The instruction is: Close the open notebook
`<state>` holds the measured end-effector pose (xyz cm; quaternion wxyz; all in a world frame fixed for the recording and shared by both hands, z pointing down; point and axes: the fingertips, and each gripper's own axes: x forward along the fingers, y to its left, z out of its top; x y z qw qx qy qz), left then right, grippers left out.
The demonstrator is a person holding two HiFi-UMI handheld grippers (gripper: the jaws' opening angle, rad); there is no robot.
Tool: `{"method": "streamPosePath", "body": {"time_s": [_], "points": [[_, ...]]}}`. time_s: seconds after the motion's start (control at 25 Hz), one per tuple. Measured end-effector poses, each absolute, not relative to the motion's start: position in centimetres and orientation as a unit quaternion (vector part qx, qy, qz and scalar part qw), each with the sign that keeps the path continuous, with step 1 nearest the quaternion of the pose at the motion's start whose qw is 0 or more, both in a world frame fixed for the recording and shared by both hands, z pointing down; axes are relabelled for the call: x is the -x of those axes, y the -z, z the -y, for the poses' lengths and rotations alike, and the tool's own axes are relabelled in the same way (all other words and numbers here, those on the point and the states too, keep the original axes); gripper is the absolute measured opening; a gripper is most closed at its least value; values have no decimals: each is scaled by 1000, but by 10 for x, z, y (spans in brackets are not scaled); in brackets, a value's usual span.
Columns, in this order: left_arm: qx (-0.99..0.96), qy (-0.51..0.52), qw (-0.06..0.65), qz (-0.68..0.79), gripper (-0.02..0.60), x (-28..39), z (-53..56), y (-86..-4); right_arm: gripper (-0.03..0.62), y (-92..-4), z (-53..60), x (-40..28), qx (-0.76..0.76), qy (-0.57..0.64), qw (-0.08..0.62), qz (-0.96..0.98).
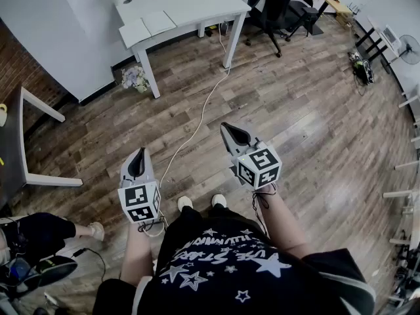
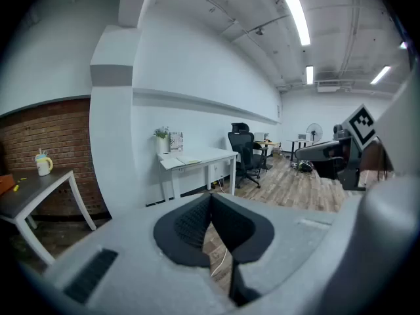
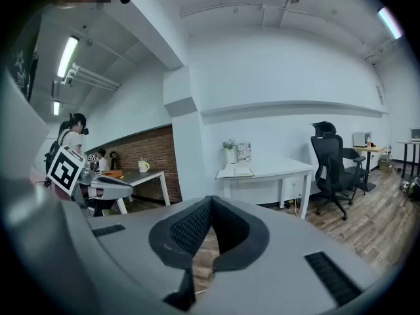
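Observation:
The open notebook [image 1: 147, 26] lies with white pages up on the left end of a white table [image 1: 197, 2], far ahead across the wooden floor. It also shows small in the left gripper view as the notebook [image 2: 178, 162] and in the right gripper view as the notebook [image 3: 235, 172]. My left gripper [image 1: 140, 152] and right gripper [image 1: 227, 127] are held out in front of my body, well short of the table. Both point toward it, slightly downward. In each gripper view the jaws meet at their tips, left gripper [image 2: 210, 199] and right gripper [image 3: 210, 202], with nothing between them.
A black office chair [image 1: 272, 8] stands right of the table. A flower pot [image 1: 134, 79] sits on the floor by the table's left leg. A white cable [image 1: 197, 120] trails across the floor. A dark table [image 1: 10, 149] is at left, and another person [image 1: 39, 235] sits at lower left.

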<state>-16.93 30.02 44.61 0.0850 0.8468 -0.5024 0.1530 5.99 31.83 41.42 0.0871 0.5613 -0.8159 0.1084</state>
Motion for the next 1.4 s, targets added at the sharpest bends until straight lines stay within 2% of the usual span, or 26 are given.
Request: {"method": "streamPosePath", "body": {"time_s": [0.44,0.84,0.88,0.92,0.96,1.24,1.4], "points": [[-858,-147,106,481,20,196,-296,-456,2,-418,-315,-30,-573,-102,99,807],[-861,-140,113,475,29,219,-278,-467,2,-418,-303,-10,-585,-97,72,802],[-862,-140,117,473,63,219,-277,-468,2,-420,-300,-9,-582,-100,73,804],[-863,-139,123,469,159,218,-274,-471,2,-423,-297,-10,-580,-103,73,804],[-864,-139,130,466,213,216,-271,-473,2,-426,-292,-11,-580,-107,73,805],[-849,-147,159,482,287,206,-228,-488,2,-440,-220,-22,-553,-115,65,823],[-834,-149,159,508,293,191,-175,-488,2,-442,-156,-41,-534,-119,57,835]]}}
